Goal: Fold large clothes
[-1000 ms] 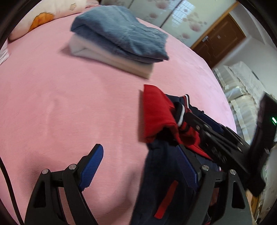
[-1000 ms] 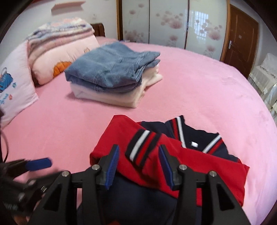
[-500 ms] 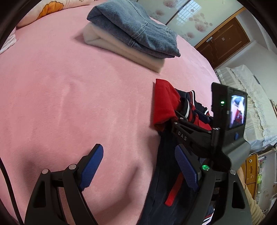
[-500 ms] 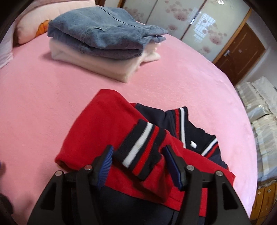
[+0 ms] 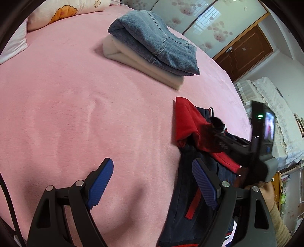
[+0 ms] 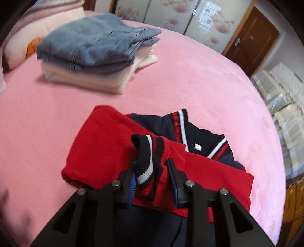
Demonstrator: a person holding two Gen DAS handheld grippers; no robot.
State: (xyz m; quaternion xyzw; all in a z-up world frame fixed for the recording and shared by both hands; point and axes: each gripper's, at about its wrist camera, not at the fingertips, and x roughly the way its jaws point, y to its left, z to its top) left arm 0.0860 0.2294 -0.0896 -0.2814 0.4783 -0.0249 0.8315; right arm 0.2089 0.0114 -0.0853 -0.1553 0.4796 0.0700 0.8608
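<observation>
A red and navy jacket point(image 6: 106, 150) lies partly folded on the pink bed, its striped collar point(image 6: 182, 127) toward the far side. My right gripper point(image 6: 153, 178) is shut on the sleeve's striped cuff point(image 6: 150, 159), which bunches up between the blue pads. In the left wrist view the jacket point(image 5: 186, 123) lies at the right, and the right gripper point(image 5: 218, 136) shows over it. My left gripper point(image 5: 152, 182) is open and empty, low over the bed at the jacket's left edge, its right pad point(image 5: 204, 184) over navy cloth.
A folded stack, blue jeans point(image 5: 152, 39) on a cream garment point(image 5: 144, 62), sits farther back on the pink bedspread point(image 5: 76, 106). Pillows point(image 5: 62, 11) lie at the head of the bed. A brown door point(image 6: 250, 36) and a covered sofa point(image 6: 285, 91) are at the right.
My right gripper has closed on the striped cuff and lifted it into a bunch. The left gripper has stayed open and shifted slightly over the bed.
</observation>
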